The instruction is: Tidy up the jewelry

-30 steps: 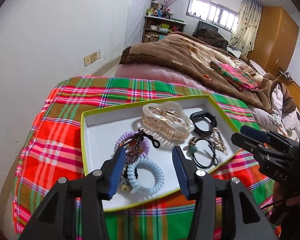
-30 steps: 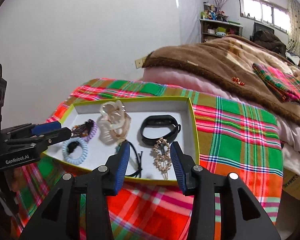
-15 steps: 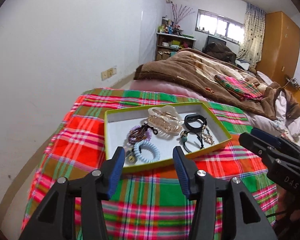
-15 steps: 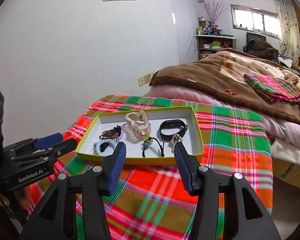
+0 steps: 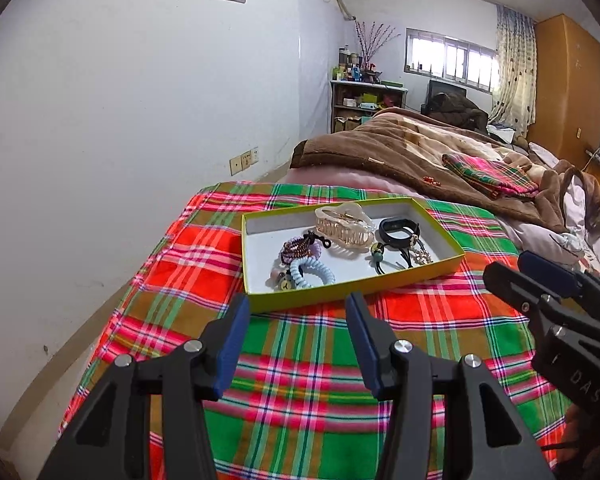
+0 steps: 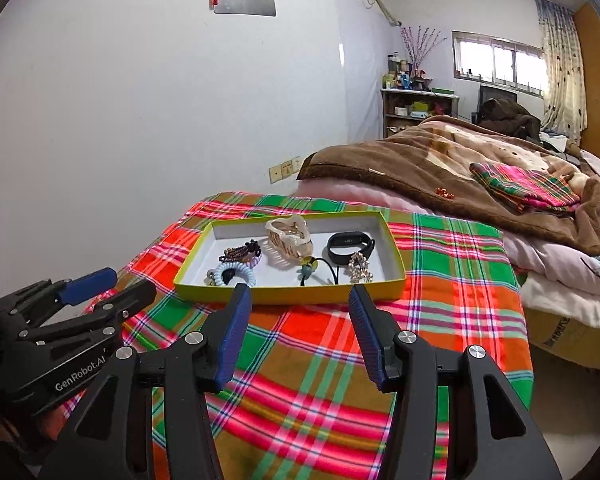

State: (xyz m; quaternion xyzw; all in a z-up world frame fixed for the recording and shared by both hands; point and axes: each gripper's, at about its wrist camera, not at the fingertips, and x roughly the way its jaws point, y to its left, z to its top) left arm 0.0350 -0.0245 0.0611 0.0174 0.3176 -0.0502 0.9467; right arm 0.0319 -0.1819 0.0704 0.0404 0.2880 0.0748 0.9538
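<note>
I see woven plaid cloth [image 5: 300, 360] w/ a soft matt look. Tray [image 5: 356, 286] looks like matt cardboard, white inside. Hair claw [image 5: 344, 228] is glossy translucent plastic; black band [image 6: 350, 245] smooth, rubbery. Blue coil tie [image 5: 312, 274] shiny plastic. Blanket [image 6: 440, 160] is fuzzy fleece. My left gripper [image 5: 296, 340] is matt black plastic w/ metal screws, ribbed blue pads.

Daylight enters through the far window [image 5: 450, 65], which is nearly blown out, and leaves the white wall [image 6: 140, 120] evenly bright. Shadows in the tray [image 6: 396, 278] are soft and short. Fisheye bending curves the room, with black vignette in the corners. The near plaid cloth [image 5: 300, 380] is slightly blurred.
</note>
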